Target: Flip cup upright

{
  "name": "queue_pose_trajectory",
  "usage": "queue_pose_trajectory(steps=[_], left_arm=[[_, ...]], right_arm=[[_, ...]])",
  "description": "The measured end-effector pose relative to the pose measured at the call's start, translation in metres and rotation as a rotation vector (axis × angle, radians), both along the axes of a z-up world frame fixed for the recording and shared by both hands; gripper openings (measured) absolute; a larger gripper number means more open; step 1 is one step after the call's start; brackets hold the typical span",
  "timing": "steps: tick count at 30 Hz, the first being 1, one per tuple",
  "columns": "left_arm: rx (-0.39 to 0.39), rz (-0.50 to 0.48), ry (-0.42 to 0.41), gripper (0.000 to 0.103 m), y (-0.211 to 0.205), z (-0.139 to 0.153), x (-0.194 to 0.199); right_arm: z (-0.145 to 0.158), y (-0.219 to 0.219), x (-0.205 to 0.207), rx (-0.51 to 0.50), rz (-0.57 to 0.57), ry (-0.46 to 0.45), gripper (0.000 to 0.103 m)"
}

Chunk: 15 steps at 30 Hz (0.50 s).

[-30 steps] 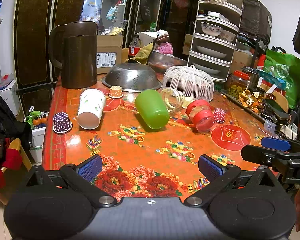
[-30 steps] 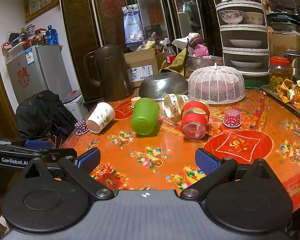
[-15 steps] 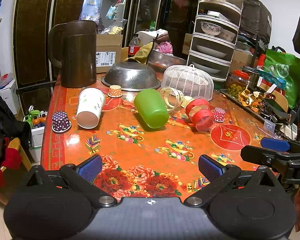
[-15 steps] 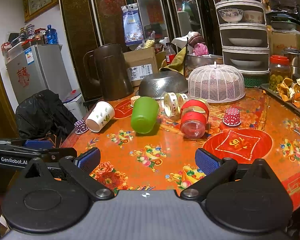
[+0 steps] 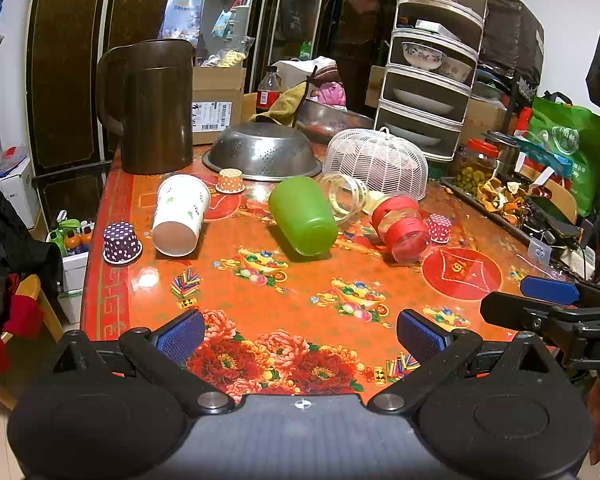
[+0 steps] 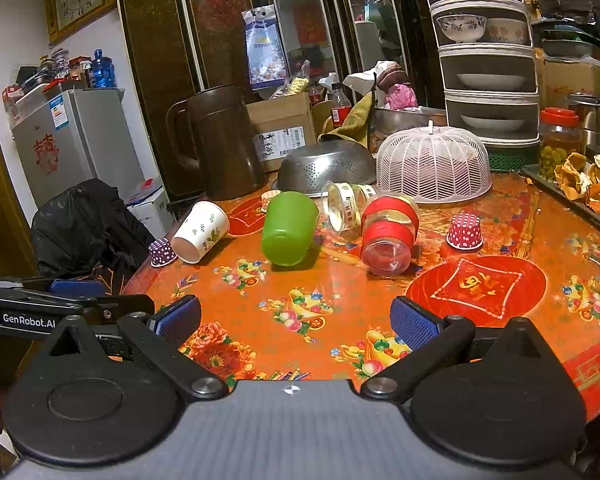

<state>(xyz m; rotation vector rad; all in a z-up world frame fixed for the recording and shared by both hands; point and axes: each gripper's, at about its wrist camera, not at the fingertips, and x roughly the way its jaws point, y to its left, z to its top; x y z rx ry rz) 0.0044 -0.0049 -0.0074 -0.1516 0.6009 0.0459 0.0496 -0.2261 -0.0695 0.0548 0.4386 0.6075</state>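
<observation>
Glossy orange floral tabletop (image 5: 300, 292). Smooth green plastic cup (image 5: 302, 216) lies on its side mid-table, toward the far edge, closed base facing the cameras. Just beside it, also on their sides: white paper cup with leaf print (image 5: 180, 216), clear plastic cup with lettered band (image 6: 342, 208) (text too small to read), red-banded glass jar (image 6: 388, 234). Perforated steel colander (image 5: 262, 152) upside down and white plastic mesh dome cover (image 6: 434, 164) by the far edge; tall dark-brown plastic jug (image 5: 152, 108) at the far left corner. Left gripper (image 5: 300, 330) near the near edge, blue ribbed pads spread wide, holding nothing. Right gripper (image 6: 296, 320) likewise wide apart, empty. "GenRobot.AI" is printed on the left gripper body in the right wrist view.
</observation>
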Motion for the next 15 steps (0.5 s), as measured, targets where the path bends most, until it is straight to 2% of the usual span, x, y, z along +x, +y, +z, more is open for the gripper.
queue_pose_trajectory(steps=[15], left_arm=[[0.002,0.004,0.015,0.103,0.0020,-0.0015,0.0058]], right_arm=[[-0.0027,-0.0004,0.0048,0.003,0.004,0.012,0.102]])
